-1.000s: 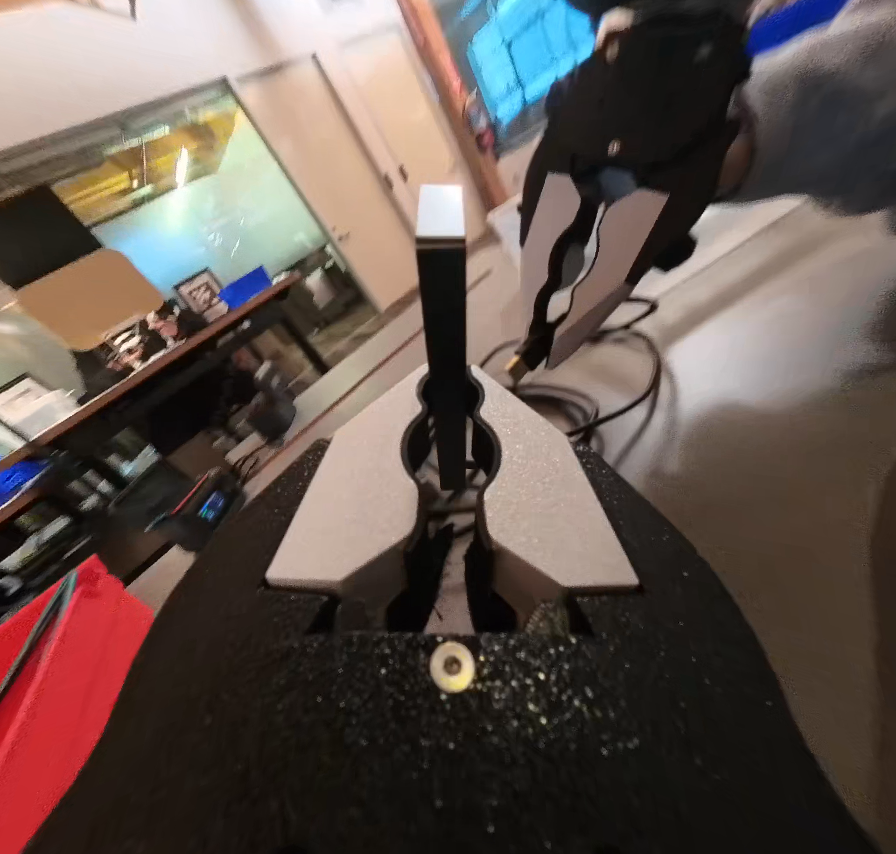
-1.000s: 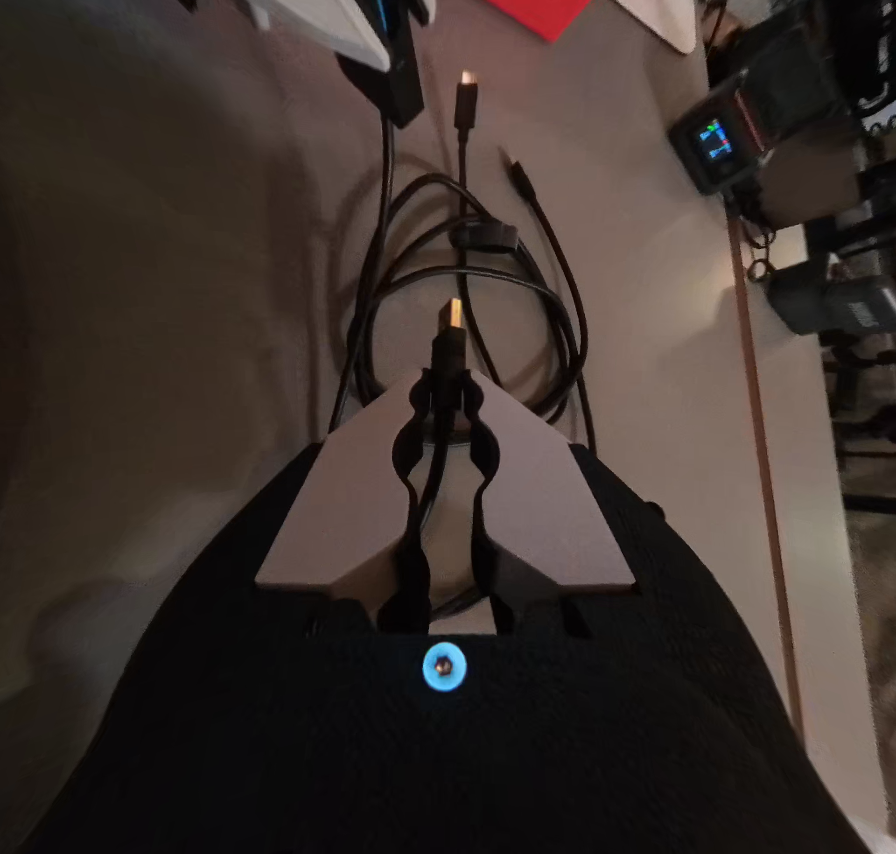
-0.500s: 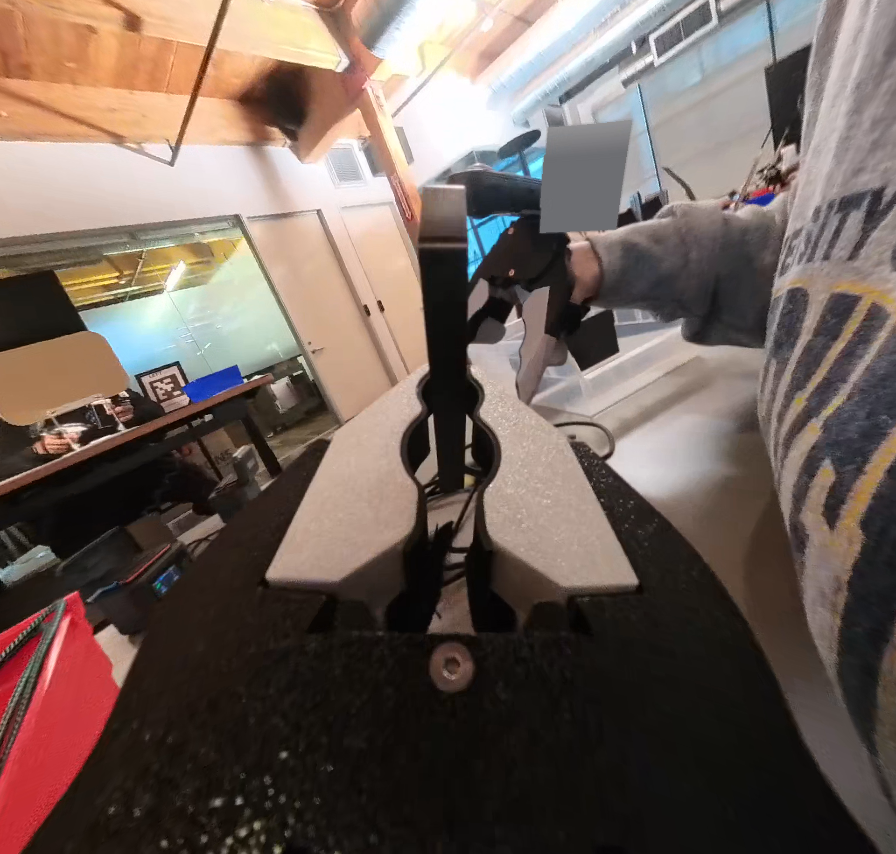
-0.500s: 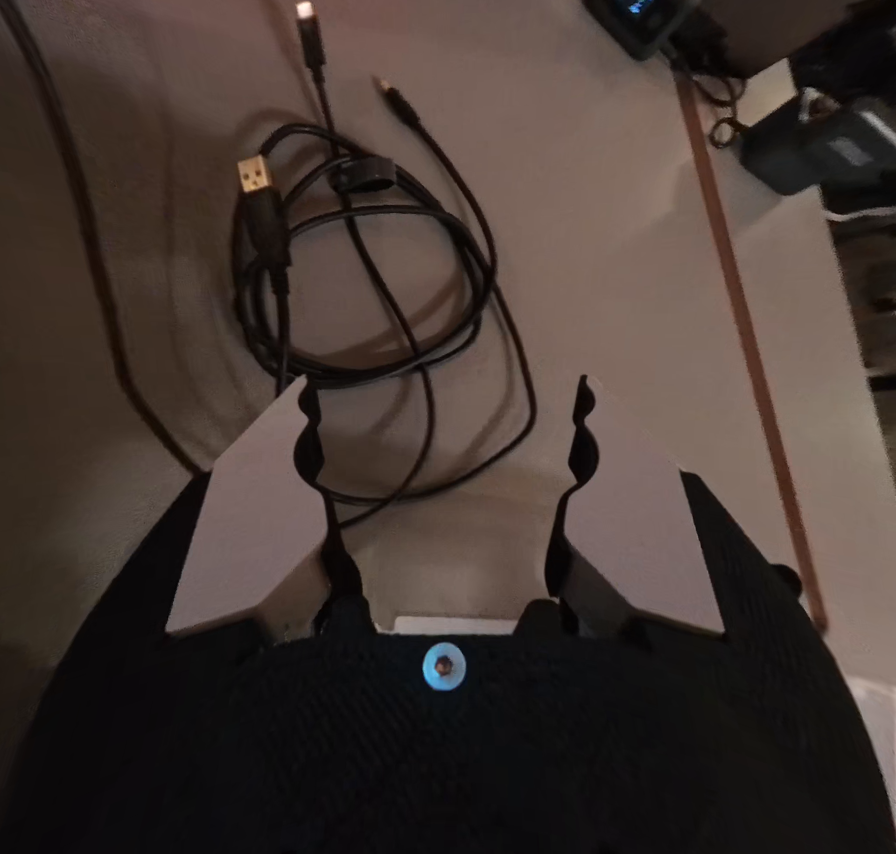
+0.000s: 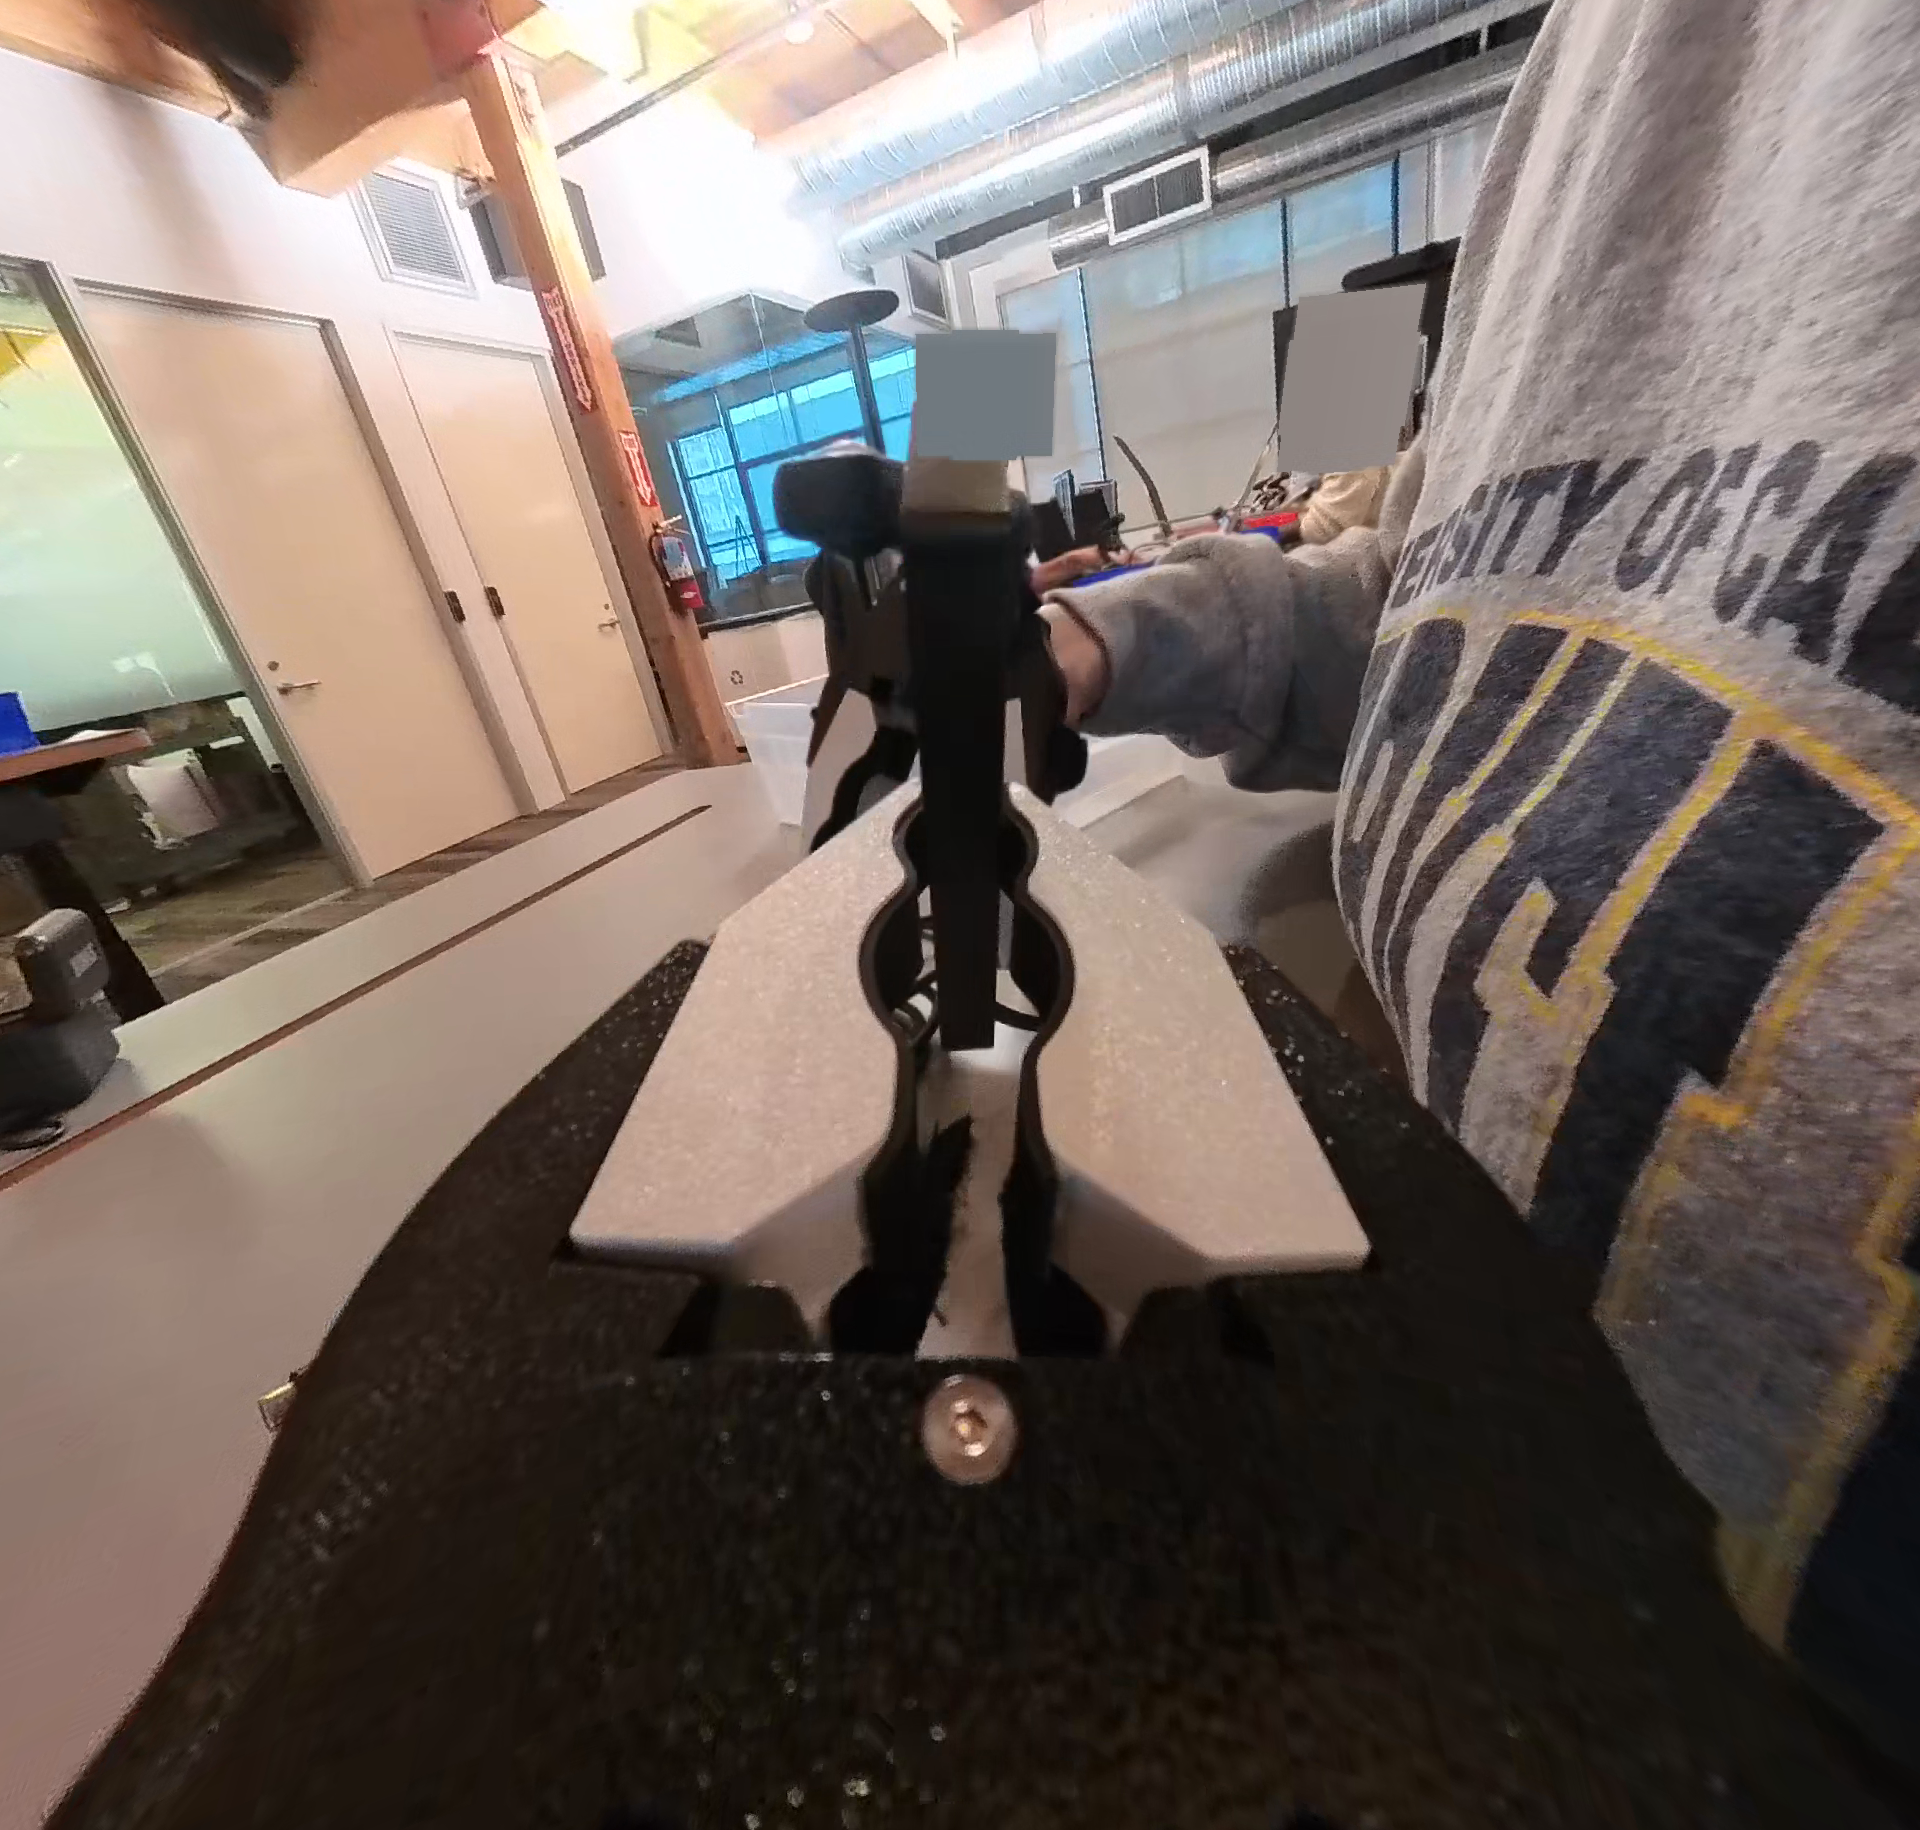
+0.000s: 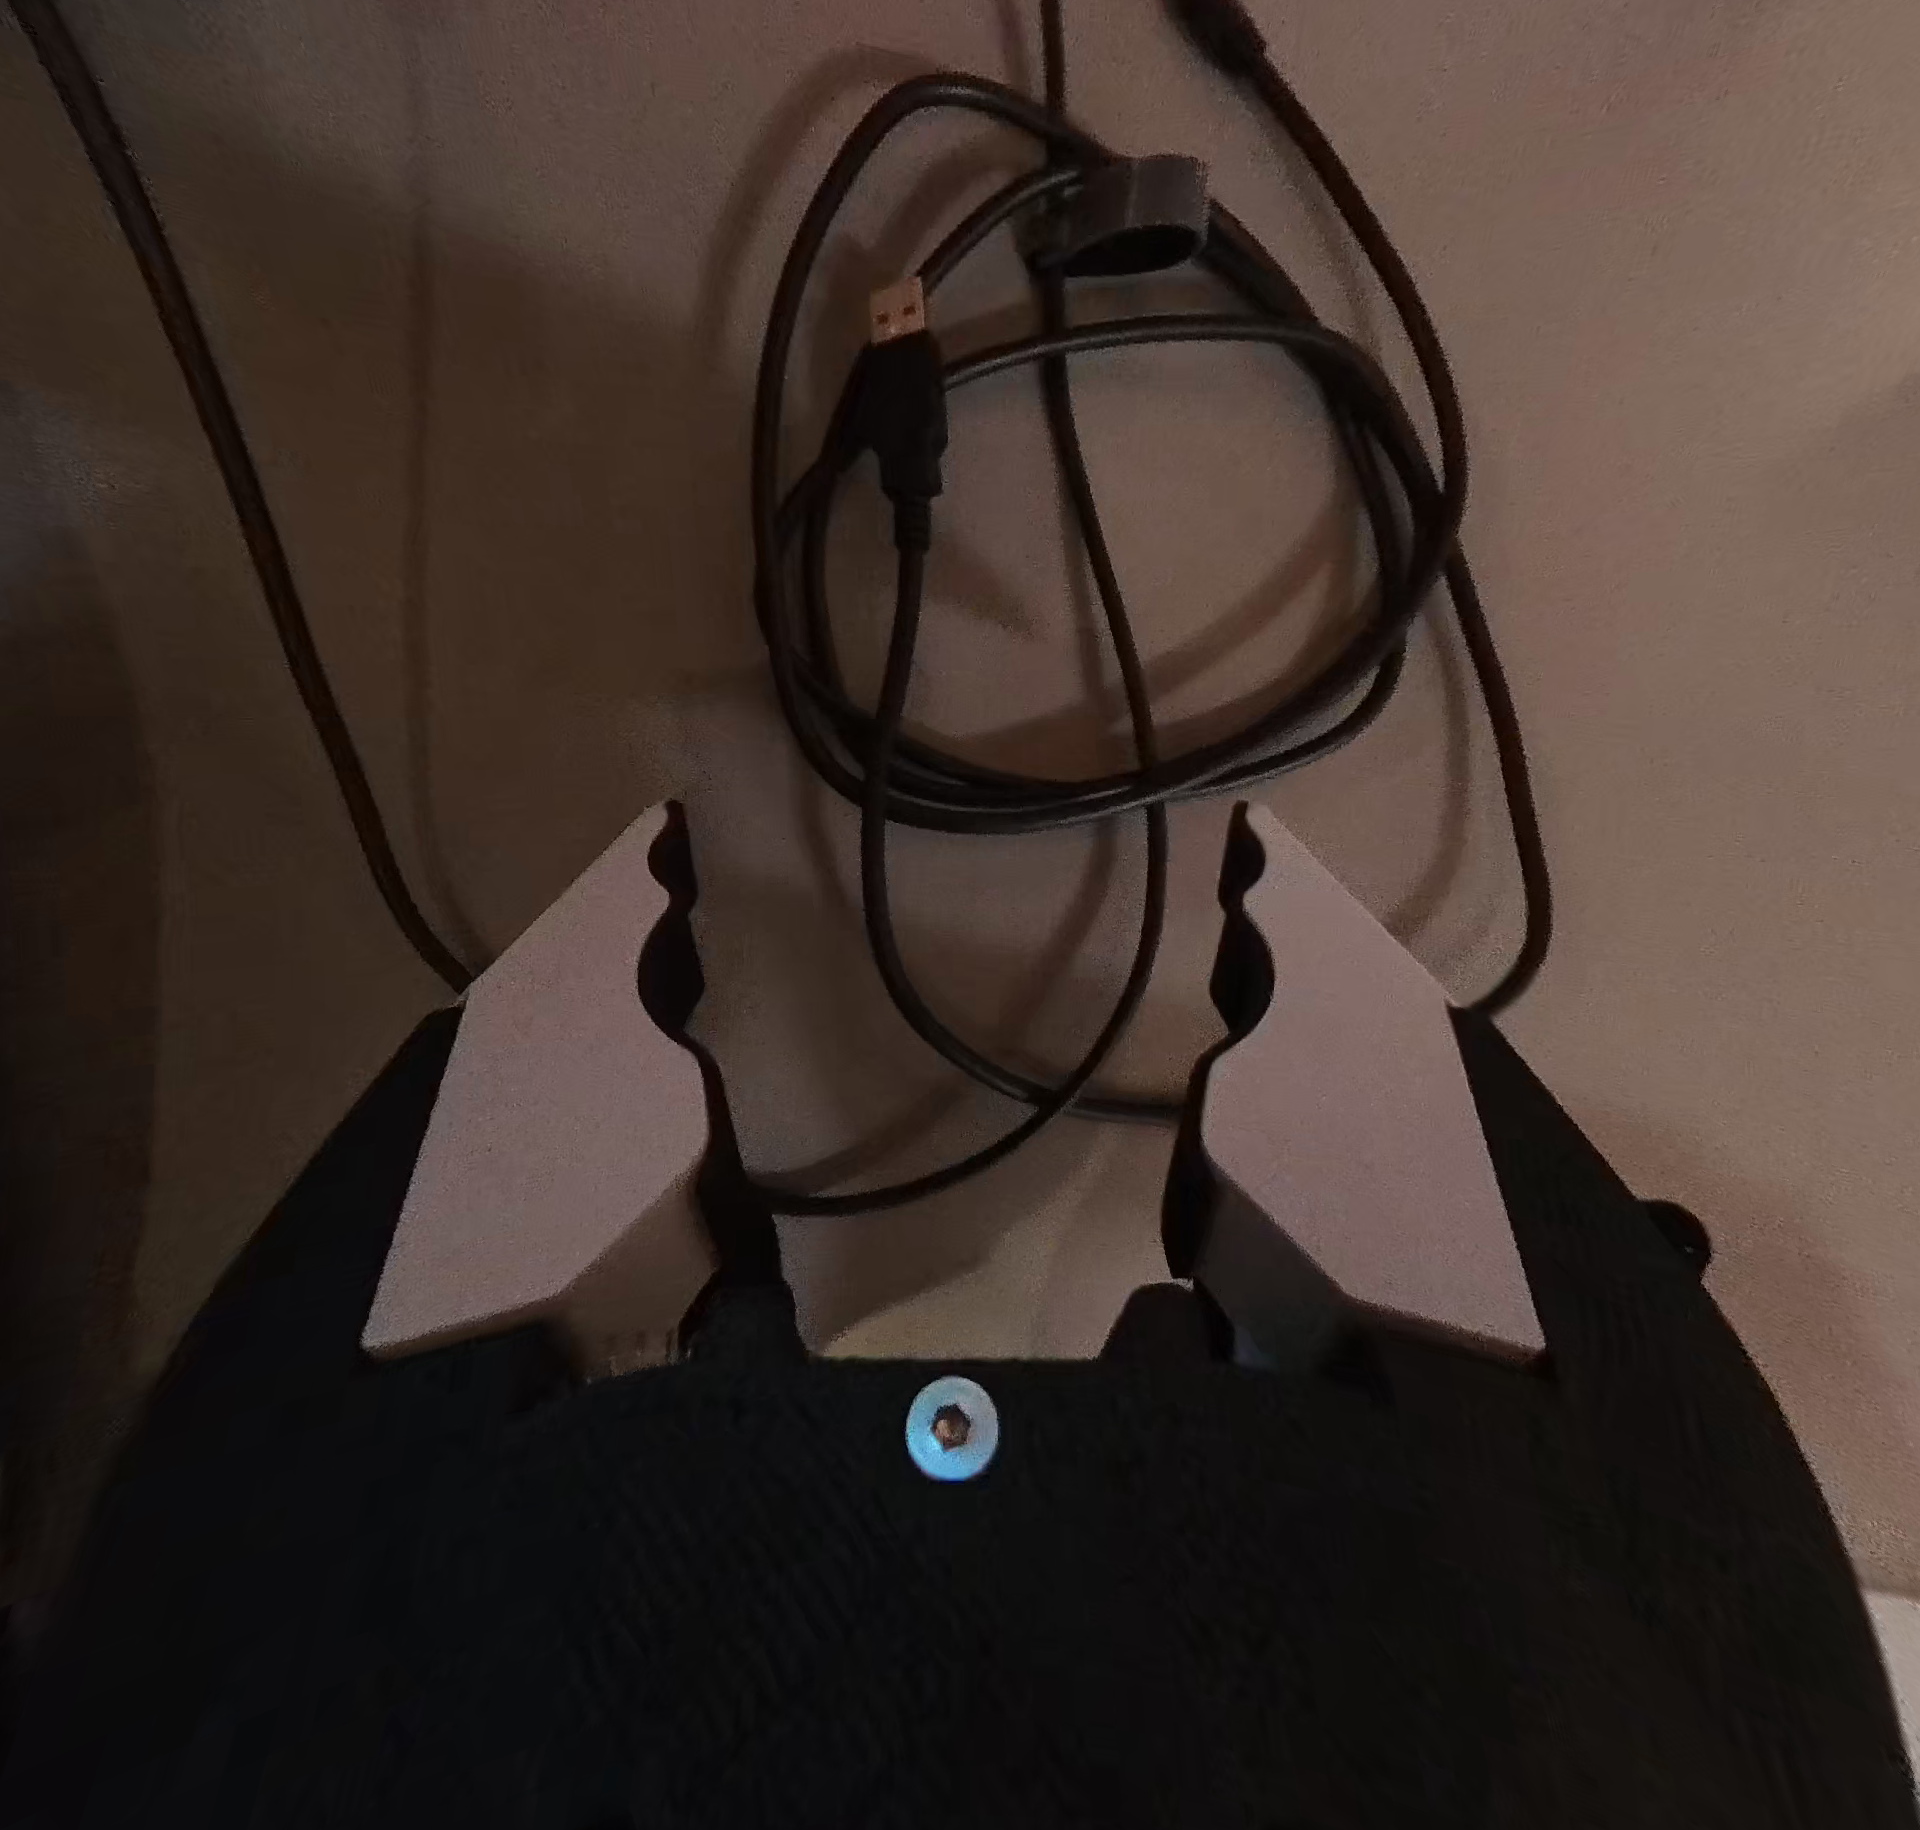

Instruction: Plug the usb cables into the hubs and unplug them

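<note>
Grey tabletop [image 6: 1558, 430] under spread right jaws bears cables [image 6: 1091, 554]; left jaws pinch hub [image 5: 961, 741].

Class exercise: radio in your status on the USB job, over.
Left gripper shut on black hub. Right gripper open, empty. USB plug lying loose on coiled cables. Nothing in the way.

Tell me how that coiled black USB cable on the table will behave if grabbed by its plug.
The USB cable is probably floppy: its loops lie slack and tangled. Lifting its plug would likely drag the coil along.
</note>
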